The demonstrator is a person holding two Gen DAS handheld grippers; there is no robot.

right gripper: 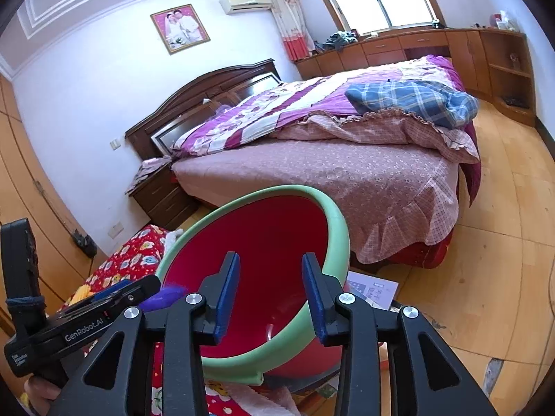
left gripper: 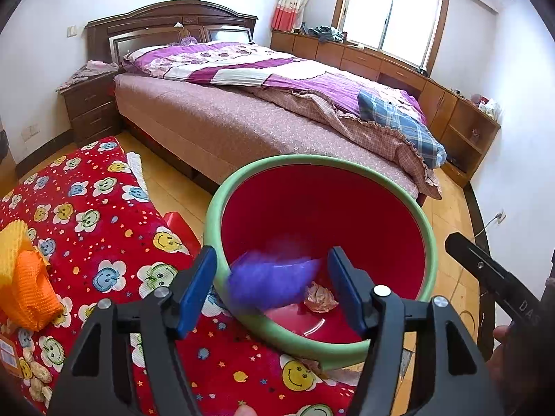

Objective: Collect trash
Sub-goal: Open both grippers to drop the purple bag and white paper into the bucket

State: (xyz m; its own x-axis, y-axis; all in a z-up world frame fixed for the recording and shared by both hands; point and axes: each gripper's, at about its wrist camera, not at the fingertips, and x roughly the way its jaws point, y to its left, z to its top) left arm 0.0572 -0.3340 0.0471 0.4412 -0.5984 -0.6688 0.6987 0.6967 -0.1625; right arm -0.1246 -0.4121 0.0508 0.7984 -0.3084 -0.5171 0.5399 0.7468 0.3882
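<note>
The left gripper (left gripper: 272,289) hangs over the near rim of the red bin (left gripper: 322,228), jaws spread wide and gripping nothing. A blurred purple mesh scrap (left gripper: 274,279) lies loose between them, inside the bin's mouth, above a crumpled pale wrapper (left gripper: 321,298) on the bin's bottom. The green-rimmed bin stands at the right edge of the red smiley-print cloth (left gripper: 104,242). An orange net bag (left gripper: 24,277) rests at the cloth's left edge. The right gripper (right gripper: 270,294) points into the bin, jaws parted and empty.
</note>
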